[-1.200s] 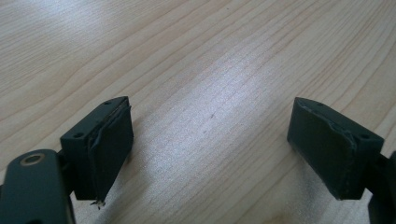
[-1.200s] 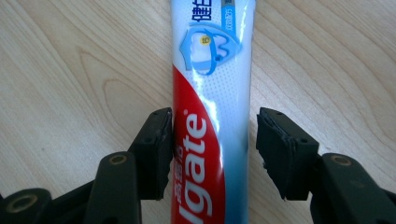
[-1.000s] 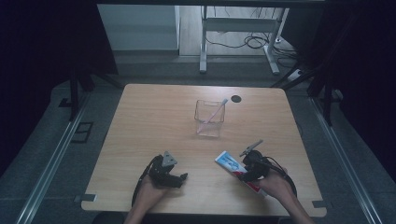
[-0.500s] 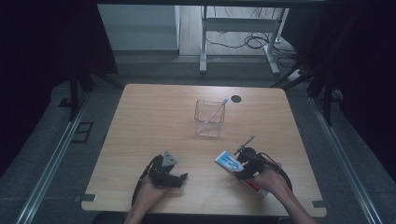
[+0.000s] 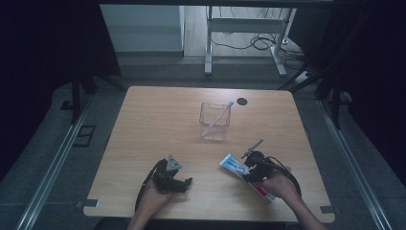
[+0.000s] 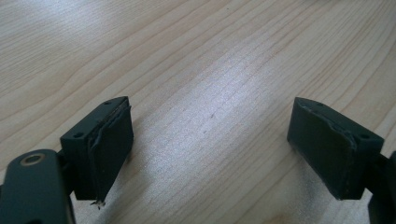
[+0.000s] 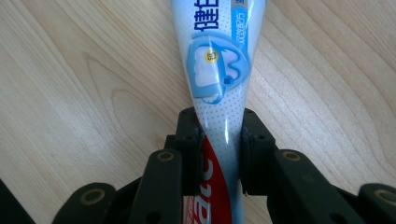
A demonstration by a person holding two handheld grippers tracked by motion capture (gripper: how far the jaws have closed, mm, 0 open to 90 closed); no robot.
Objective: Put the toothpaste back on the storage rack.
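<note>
A toothpaste tube (image 5: 233, 165), white and blue with a red end, lies flat on the wooden table (image 5: 158, 124) at the front right. My right gripper (image 5: 253, 170) straddles its middle. In the right gripper view the jaws have just been closing and both pads now press the sides of the tube (image 7: 217, 56), so the right gripper (image 7: 219, 140) is shut on it. At the front left, my left gripper (image 5: 184, 184) rests on the table. The left gripper view has this gripper (image 6: 210, 140) open wide with only bare wood between its pads.
A clear square cup (image 5: 215, 121) stands in the middle of the table with a toothbrush (image 5: 221, 115) leaning in it. Behind it is a small black round hole (image 5: 242, 101). Dark floor, metal rails and desk legs surround the table.
My right gripper has slid a little left onto the toothpaste tube and its jaws have closed against it. The left hand and the cup have stayed put.
</note>
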